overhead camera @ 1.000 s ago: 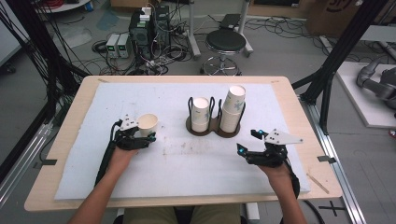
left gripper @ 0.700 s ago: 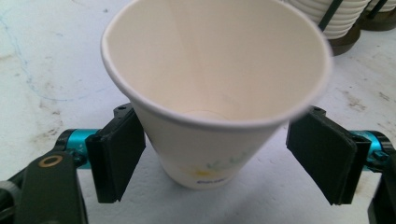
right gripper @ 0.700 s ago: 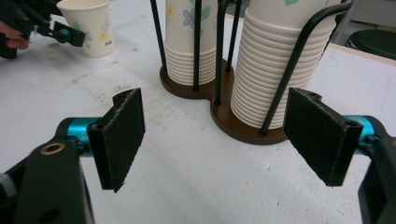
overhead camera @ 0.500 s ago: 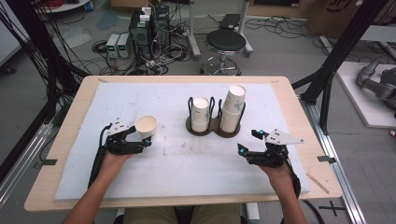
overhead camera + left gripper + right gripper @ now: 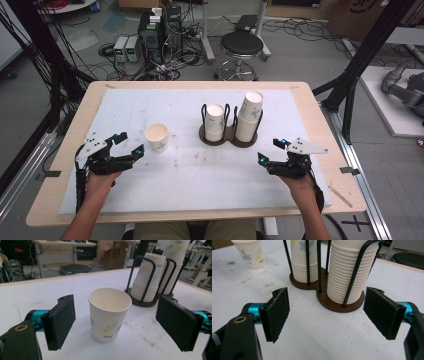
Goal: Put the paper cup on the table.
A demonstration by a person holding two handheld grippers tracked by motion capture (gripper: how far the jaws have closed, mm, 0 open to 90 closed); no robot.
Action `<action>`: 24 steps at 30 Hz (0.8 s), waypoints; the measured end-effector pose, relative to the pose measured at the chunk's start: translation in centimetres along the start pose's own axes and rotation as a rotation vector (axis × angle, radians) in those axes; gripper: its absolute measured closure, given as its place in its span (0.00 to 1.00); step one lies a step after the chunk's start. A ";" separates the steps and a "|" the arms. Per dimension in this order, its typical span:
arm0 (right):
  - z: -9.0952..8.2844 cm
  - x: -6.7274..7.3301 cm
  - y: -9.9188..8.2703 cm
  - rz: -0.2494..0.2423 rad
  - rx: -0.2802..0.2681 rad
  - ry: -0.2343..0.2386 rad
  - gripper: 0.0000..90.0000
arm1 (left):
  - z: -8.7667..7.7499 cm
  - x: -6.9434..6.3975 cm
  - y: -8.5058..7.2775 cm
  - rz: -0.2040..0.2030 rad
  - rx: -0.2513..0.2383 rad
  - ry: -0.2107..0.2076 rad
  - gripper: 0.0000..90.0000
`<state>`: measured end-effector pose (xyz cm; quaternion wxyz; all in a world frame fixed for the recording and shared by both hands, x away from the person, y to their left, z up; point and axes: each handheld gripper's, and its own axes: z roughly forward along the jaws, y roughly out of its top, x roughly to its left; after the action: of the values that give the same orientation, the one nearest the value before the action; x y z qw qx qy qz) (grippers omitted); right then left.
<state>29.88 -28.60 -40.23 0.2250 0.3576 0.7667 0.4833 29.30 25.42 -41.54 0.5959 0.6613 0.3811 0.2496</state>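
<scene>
A single paper cup (image 5: 157,137) (image 5: 109,314) (image 5: 250,253) with a flower print stands upright on the white mat, left of centre. My left gripper (image 5: 128,143) (image 5: 117,323) sits just left of it, open; its jaws have just been opening and now stand clear of the cup, which is a little ahead of the pads. A dark wooden holder (image 5: 229,135) (image 5: 342,305) with black wire loops carries two stacks of paper cups (image 5: 215,121) (image 5: 250,115) at mid-table. My right gripper (image 5: 270,151) (image 5: 325,313) rests open at the front right, pointing toward the holder, nothing between its pads.
The white mat (image 5: 200,175) covers most of the wooden table (image 5: 65,150). Beyond the far edge stand a round stool (image 5: 242,45) and electronics boxes with cables (image 5: 150,35). Black frame posts rise at both sides.
My left gripper has let go of the single cup, opened, and drawn back to the left and toward the person. The cup stays standing on the mat. The right gripper has not moved.
</scene>
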 end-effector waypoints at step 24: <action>-1.1 0.6 0.2 0.008 -0.014 -0.027 0.24 | -2.0 -0.4 -0.3 0.008 -0.059 -0.043 0.19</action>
<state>28.82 -28.73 -39.56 0.2359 0.3656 0.7587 0.4848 27.45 26.32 -41.47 0.6221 0.6502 0.3583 0.2488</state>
